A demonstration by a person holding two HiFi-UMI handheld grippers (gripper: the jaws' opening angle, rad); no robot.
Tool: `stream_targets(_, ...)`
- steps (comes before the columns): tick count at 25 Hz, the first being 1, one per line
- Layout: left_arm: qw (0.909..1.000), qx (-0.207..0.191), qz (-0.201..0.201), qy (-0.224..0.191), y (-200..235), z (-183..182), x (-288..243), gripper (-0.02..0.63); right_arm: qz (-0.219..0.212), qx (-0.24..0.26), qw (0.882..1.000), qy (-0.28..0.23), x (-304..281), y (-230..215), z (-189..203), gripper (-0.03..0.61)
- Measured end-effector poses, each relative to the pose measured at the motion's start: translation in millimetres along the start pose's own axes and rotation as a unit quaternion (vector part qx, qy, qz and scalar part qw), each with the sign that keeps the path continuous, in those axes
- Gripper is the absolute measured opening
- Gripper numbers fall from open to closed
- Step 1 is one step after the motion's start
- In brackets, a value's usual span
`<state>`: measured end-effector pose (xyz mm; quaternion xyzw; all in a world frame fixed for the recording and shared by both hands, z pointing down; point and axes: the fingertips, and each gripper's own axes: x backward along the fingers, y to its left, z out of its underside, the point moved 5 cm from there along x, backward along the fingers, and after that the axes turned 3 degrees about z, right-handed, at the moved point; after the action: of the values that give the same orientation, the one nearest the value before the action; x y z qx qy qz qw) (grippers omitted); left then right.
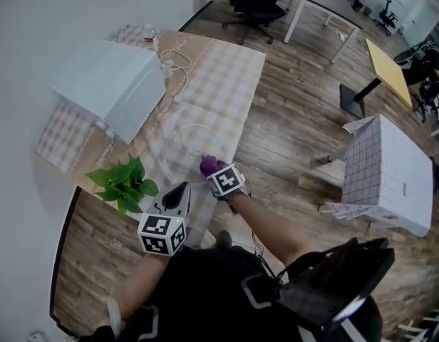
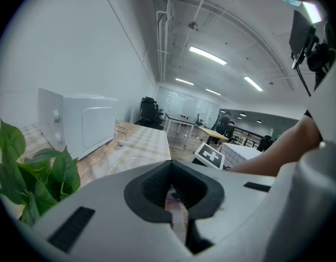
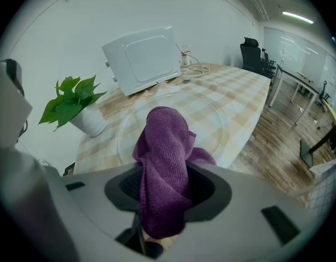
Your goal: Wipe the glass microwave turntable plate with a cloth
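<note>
Office room, wood-plank floor (image 1: 291, 120); the surface carries a checked table cover (image 1: 219, 77) and stands against a white wall. Right hand-held gripper (image 3: 165, 173): jaws clamped on a purple cloth (image 3: 165, 146), which is bunched and sticks out ahead of the jaw tips. Seen from the head view, the cloth sits at the near rim of the glass turntable plate (image 3: 214, 116); contact with the glass cannot be confirmed. The plate lies flat on the table cover, near the surface's front edge. Left hand-held gripper (image 2: 171, 171): jaws pressed together, nothing between them, held just beside the right one on the person's side of the plate and apart from it. Potted plant (image 3: 72, 100) in a white pot (image 3: 89, 121) stands left of the plate, near the left hand-held gripper. White microwave (image 3: 143, 59) sits beyond the plate against the wall, door shut. A white cable (image 1: 175, 59) lies coiled on the cover past the microwave. Black office chairs (image 1: 251, 2) and a yellow table (image 1: 388, 70) stand well apart across the floor.
</note>
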<state>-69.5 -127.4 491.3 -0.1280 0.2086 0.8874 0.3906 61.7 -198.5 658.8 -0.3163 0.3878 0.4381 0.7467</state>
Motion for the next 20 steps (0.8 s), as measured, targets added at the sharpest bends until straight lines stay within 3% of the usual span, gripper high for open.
stream_targets(5,0.9999,0.004,-0.015,-0.002,9,-1,5,0.002,0.006,-0.009,1.000,0.004,4,3,-1,0.178)
stream_targets(11,0.9993,0.003,-0.028,-0.024,19,-7,20,0.003,-0.033,0.015,0.999,-0.032,-2,36,-35,0.178)
stream_targets(20,0.9961,0.025,-0.082,-0.020,56,5,55,0.003,-0.084,0.087,0.992,-0.023,-46,110,-83,0.178)
